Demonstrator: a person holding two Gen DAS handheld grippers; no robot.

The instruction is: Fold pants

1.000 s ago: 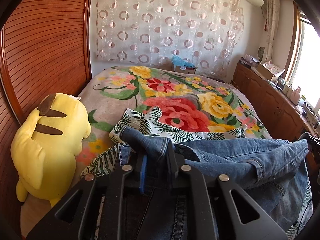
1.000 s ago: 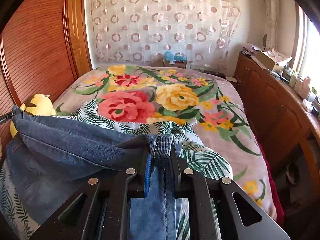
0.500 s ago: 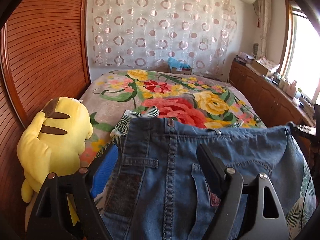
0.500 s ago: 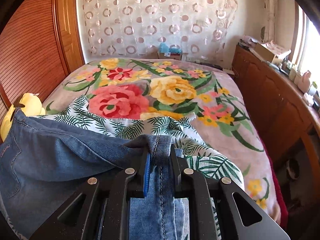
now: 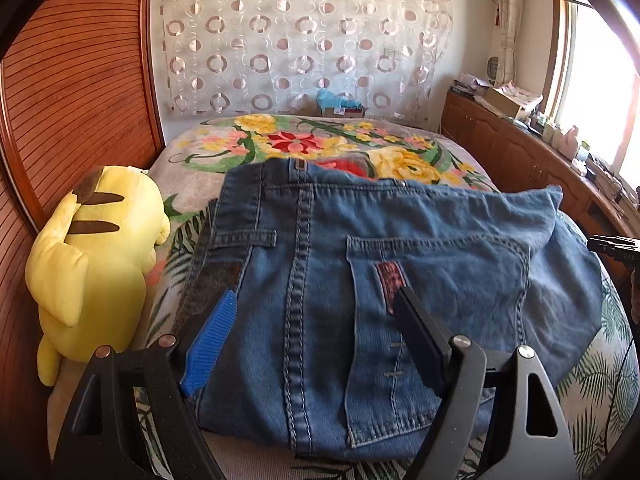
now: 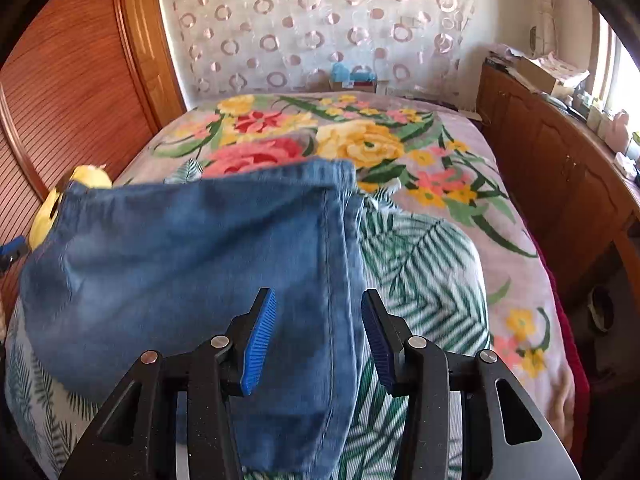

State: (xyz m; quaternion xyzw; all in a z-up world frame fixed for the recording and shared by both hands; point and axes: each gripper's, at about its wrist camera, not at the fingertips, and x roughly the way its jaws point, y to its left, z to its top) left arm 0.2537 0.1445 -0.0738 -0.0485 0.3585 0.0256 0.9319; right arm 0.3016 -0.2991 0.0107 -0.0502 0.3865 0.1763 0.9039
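Observation:
Blue denim pants (image 5: 360,272) lie folded on the bed, back pocket and waistband up, over a palm-leaf cloth (image 6: 420,264). My left gripper (image 5: 316,304) hangs wide open just above the near left part of the pants, with nothing pinched. In the right wrist view the pants (image 6: 192,264) spread to the left, blurred. My right gripper (image 6: 318,304) has its jaws opening over the pants' right edge; the denim lies below and between the blue pads (image 6: 260,336) without being pressed. The right gripper's tip (image 5: 616,246) shows at the left wrist view's right edge.
A yellow plush toy (image 5: 92,264) sits at the bed's left edge beside the wooden slatted wall (image 5: 72,92). A flowered blanket (image 6: 360,144) covers the bed. A wooden cabinet (image 6: 560,184) with clutter runs along the right, under the window. A ring-pattern curtain hangs behind.
Both grippers let go of the denim: the left opened half a second ago, the right just now. The pants dropped flat onto the bed, and both grippers drew back slightly.

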